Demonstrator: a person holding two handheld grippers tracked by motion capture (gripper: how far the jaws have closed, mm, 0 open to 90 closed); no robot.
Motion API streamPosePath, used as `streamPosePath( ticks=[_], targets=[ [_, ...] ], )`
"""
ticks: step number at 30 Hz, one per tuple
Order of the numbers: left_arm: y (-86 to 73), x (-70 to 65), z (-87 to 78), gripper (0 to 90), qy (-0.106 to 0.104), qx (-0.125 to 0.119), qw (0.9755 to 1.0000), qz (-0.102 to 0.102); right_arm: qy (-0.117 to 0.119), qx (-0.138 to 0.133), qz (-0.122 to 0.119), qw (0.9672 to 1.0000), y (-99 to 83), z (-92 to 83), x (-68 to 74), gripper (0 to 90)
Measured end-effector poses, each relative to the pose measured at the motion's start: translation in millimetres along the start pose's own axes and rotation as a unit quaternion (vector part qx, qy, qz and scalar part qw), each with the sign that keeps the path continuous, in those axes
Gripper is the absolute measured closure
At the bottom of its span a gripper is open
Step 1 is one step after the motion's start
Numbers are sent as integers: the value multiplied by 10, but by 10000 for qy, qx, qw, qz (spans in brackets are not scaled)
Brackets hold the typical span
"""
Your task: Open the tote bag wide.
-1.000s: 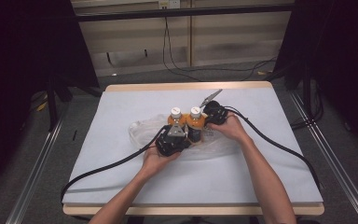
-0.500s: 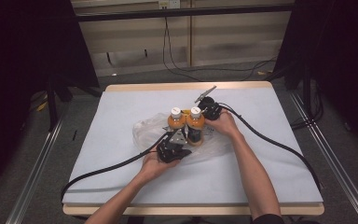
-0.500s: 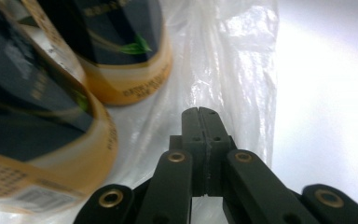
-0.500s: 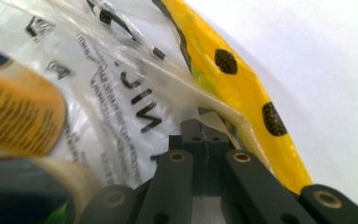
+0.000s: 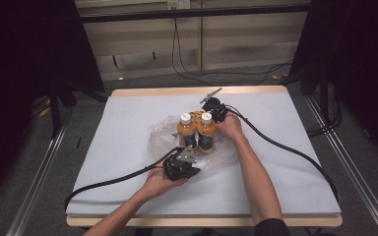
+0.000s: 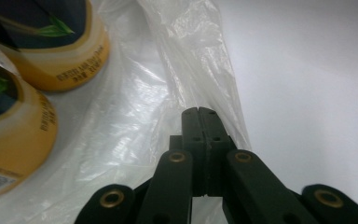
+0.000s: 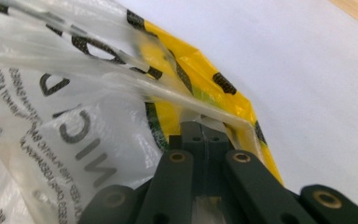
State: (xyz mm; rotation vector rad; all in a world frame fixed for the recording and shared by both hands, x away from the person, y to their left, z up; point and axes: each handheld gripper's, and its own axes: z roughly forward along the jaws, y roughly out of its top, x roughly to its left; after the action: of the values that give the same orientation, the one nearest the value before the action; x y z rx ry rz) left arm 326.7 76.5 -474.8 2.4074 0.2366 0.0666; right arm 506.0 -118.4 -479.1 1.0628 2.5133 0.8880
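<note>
**One bag, two bottles, two tools pinching plastic**

A white tabletop [image 5: 128,147] carries one clear plastic bag [image 5: 162,135], spread at its middle, with two orange bottles [image 5: 197,132] standing upright side by side on it, touching. The left tool [image 5: 181,164] sits at the bag's near edge, just in front of the bottles, jaws closed tight on a fold of the film [image 6: 200,93]. The right tool [image 5: 215,110] sits behind the bottles (by the far edge), jaws likewise clamped on the bag's printed yellow corner [image 7: 205,105].
</note>
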Motion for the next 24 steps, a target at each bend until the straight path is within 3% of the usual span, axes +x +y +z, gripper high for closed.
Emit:
streamPosePath(
  ticks=[1, 2, 11, 16, 18, 20, 24],
  targets=[
    [-6, -3, 5, 900, -43, -57, 10000, -14, 10, -32, -25, 10000, 3, 8, -21, 900],
    [-9, -13, 5, 900, -57, -65, 10000, -34, -16, -3, 134, 9999, 7, 8, -15, 900],
    [-64, -94, -37, 900, -133, -116, 9998, 40, -121, 101, 145, 9998, 51, 26, -58, 900],
    [-75, -103, -58, 900, -206, -82, 9997, 40, -400, 176, 175, 9989, 68, 30, -87, 900],
    [-71, -88, -59, 900, -219, -72, 9997, 24, -341, 175, 217, 9990, 71, 27, -97, 900],
    [-71, -55, -38, 900, -143, -168, 9997, -39, -129, 205, 278, 9993, 64, 4, -90, 900],
    [-62, 38, -25, 900, -31, -177, 9997, -155, 52, 176, 88, 9998, 58, -58, -27, 900]
  ],
)
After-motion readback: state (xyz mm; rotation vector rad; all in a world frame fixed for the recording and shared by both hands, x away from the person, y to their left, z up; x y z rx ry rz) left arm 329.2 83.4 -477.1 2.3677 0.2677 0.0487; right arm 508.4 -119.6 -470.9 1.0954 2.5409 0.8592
